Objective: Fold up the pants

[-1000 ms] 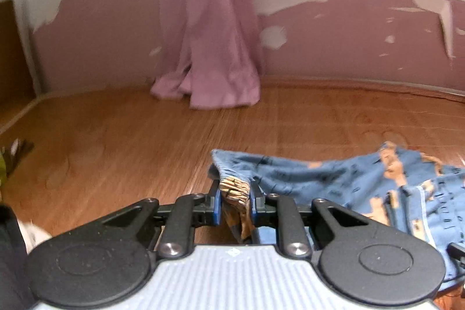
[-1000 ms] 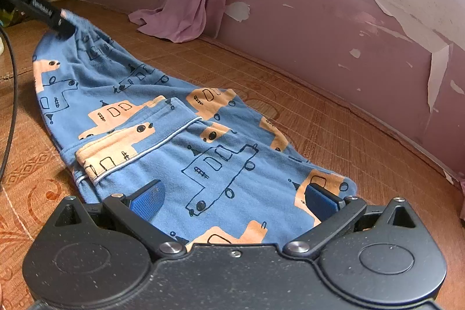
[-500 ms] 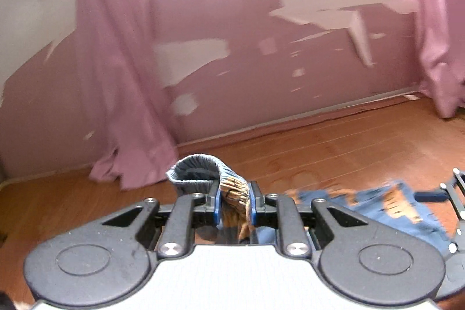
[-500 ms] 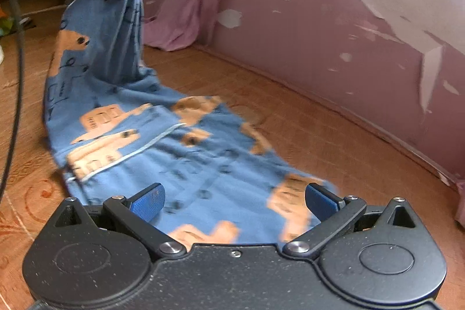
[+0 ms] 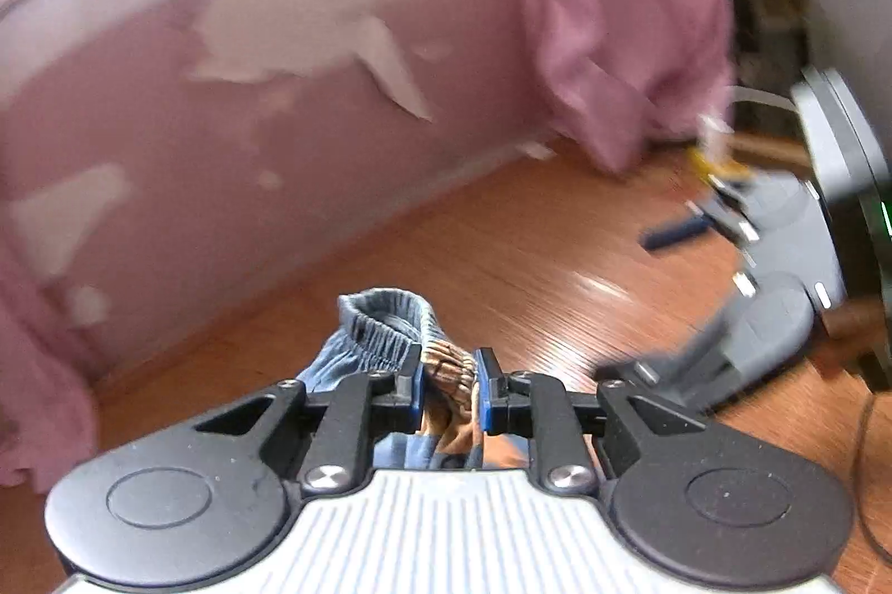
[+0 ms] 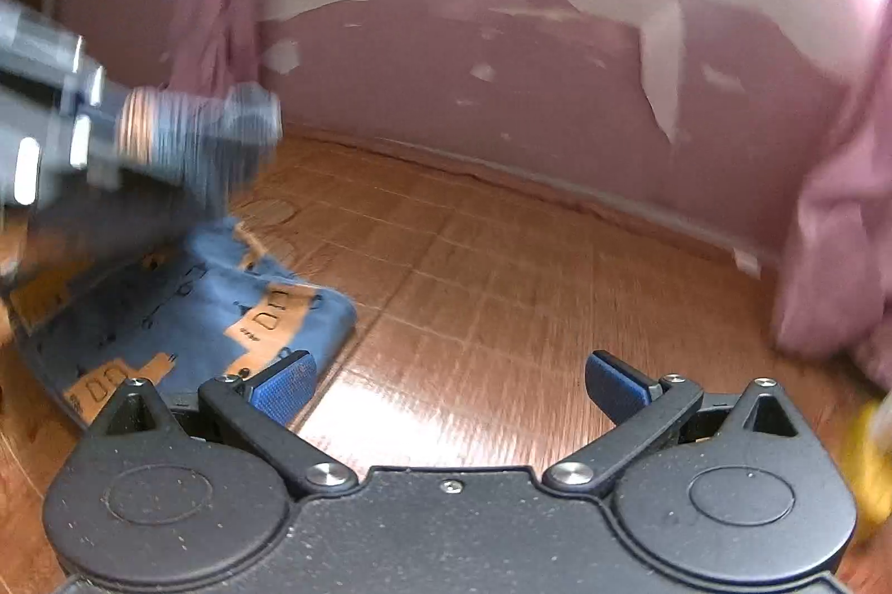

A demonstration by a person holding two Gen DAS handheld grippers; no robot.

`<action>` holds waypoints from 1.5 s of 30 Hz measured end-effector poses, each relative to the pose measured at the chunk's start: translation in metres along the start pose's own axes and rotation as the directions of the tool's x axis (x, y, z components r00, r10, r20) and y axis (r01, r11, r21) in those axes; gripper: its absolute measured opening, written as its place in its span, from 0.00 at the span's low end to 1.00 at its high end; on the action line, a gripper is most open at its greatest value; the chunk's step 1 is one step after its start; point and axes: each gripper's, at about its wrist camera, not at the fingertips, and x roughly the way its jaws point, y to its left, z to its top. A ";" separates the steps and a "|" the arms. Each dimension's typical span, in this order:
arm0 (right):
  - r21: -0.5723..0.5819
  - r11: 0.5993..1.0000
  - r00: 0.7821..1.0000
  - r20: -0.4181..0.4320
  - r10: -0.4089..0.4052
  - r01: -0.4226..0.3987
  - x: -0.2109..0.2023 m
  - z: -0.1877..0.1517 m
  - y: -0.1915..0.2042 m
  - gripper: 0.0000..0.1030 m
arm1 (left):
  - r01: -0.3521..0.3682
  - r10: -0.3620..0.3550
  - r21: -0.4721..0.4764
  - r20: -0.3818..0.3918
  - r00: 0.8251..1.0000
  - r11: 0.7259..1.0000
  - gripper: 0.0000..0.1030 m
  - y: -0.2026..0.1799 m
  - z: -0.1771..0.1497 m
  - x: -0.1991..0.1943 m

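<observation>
Pants are lying partly on the floor, while the waistband is held up, pinched in the left claw. The right claw is spread wide and empty above bare floor. For a clean fold, the waistband should be carried low across and laid onto the leg ends, edges matched, before it is released.

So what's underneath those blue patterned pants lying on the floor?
The pants lie on the wooden floor, bare around them. Whatever is directly beneath the cloth is covered. One end is raised, pinched in the left gripper; the right gripper is open over bare floor.
</observation>
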 end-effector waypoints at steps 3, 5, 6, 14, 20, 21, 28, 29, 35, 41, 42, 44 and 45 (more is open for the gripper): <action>0.034 0.999 1.000 -0.005 0.024 -0.024 0.005 -0.008 -0.013 0.99 | 0.061 -0.058 0.047 -0.073 0.996 0.997 0.20 -0.030 -0.012 0.029; 0.063 0.997 0.999 -0.013 0.040 -0.039 0.008 -0.012 -0.019 0.99 | 0.082 -0.072 0.076 -0.125 0.990 0.994 0.21 -0.044 -0.023 0.046; 0.082 0.995 0.998 -0.017 0.056 -0.054 0.010 -0.014 -0.022 0.99 | 0.085 -0.073 0.081 -0.144 0.987 0.993 0.22 -0.049 -0.028 0.051; 0.205 0.965 0.985 -0.018 0.172 -0.165 0.020 -0.014 -0.029 0.99 | 0.067 -0.062 0.058 -0.080 0.995 0.996 0.59 -0.043 -0.044 0.016; 0.298 0.915 0.959 0.002 0.283 -0.271 0.019 -0.014 -0.020 0.88 | 0.068 -0.089 -0.124 -0.167 0.982 0.990 0.60 -0.003 -0.061 0.015; 0.310 0.901 0.948 0.007 0.318 -0.304 0.019 -0.012 -0.017 0.85 | 0.101 -0.131 -0.168 -0.183 0.974 0.981 0.59 0.005 -0.063 0.017; 0.311 0.863 0.903 -0.030 0.429 -0.399 0.012 -0.004 0.016 0.45 | 0.250 -0.320 -0.305 -0.206 0.925 0.919 0.53 0.025 -0.079 0.025; 0.295 0.873 0.908 -0.041 0.417 -0.388 0.009 -0.003 0.021 0.45 | 0.257 -0.324 -0.294 -0.204 0.924 0.920 0.53 0.024 -0.081 0.025; 0.225 0.940 0.955 -0.092 0.283 -0.257 -0.012 0.004 0.040 0.47 | 0.260 -0.302 -0.258 -0.141 0.943 0.931 0.53 0.033 -0.083 0.001; 0.268 0.926 0.951 -0.083 0.298 -0.267 -0.015 0.011 0.050 0.53 | 0.133 -0.152 -0.341 -0.028 0.988 0.931 0.62 0.078 -0.089 -0.029; 0.283 0.921 0.946 -0.099 0.307 -0.269 -0.009 0.009 0.054 0.53 | 0.113 -0.134 -0.371 -0.032 0.990 0.922 0.62 0.085 -0.092 -0.027; 0.286 0.925 0.946 -0.133 0.296 -0.249 -0.002 0.004 0.061 0.46 | 0.096 -0.129 -0.445 -0.043 0.991 0.890 0.59 0.101 -0.101 -0.023; 0.274 0.934 0.947 -0.157 0.280 -0.231 0.002 0.001 0.066 0.42 | 0.095 -0.131 -0.468 -0.045 0.990 0.878 0.59 0.105 -0.105 -0.021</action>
